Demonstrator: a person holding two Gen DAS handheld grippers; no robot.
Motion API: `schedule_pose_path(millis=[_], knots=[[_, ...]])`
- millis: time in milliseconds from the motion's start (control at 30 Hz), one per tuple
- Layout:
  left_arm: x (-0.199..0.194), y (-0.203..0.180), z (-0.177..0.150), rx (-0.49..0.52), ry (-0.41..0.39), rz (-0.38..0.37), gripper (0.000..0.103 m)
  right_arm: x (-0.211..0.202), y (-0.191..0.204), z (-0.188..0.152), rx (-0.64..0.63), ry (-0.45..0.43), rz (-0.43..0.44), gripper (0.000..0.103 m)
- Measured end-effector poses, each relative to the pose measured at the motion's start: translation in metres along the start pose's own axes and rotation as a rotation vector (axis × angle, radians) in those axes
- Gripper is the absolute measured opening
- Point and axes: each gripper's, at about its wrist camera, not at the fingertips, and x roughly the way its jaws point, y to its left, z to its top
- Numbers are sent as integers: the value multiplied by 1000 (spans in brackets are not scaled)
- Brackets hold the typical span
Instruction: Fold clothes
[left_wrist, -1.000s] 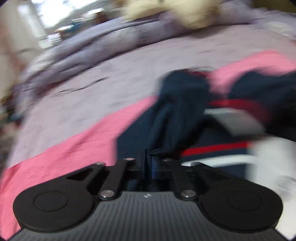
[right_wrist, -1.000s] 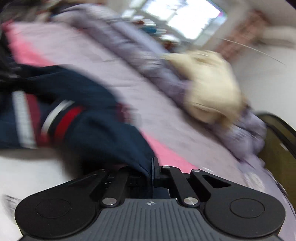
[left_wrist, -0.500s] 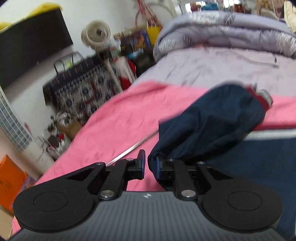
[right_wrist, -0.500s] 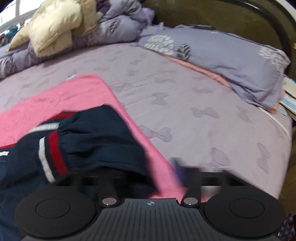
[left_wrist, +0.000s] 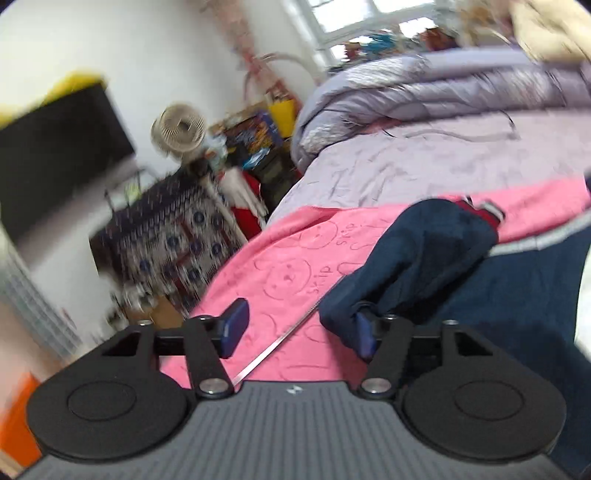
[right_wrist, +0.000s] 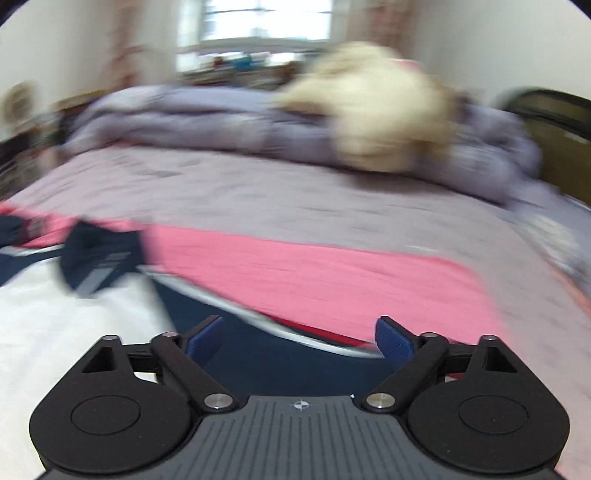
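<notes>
- The left gripper (left_wrist: 301, 328) has its fingers (left_wrist: 233, 326) spread wide; the folded navy sleeve (left_wrist: 417, 258) of the garment lies against the inner face of the right-hand finger, nothing clamped.
- That sleeve runs from the finger up and to the right, its red-and-grey cuff (left_wrist: 484, 214) pointing away toward the lilac bed sheet (left_wrist: 424, 166).
- The navy garment (right_wrist: 266, 354) lies on a pink towel (left_wrist: 288, 273) on the bed (white panel toward the near side).
- The right gripper (right_wrist: 299, 338) is also wide open, empty, hovering just above the navy cloth, which shows between its fingers.
- In the right wrist view a second sleeve (right_wrist: 99, 254) lies farther left; blur hides its exact direction.
</notes>
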Motion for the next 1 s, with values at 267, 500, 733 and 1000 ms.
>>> schedule_pose_path(millis=[267, 500, 733, 1000], knots=[[69, 3, -43, -84, 126, -80, 67, 120, 154, 5, -273, 88, 71, 56], [80, 21, -55, -187, 92, -171, 82, 202, 86, 39, 134, 164, -78, 96], [83, 34, -64, -273, 97, -223, 85, 151, 101, 57, 85, 158, -110, 76], [71, 44, -66, -274, 97, -272, 85, 93, 197, 123, 146, 106, 273, 78]])
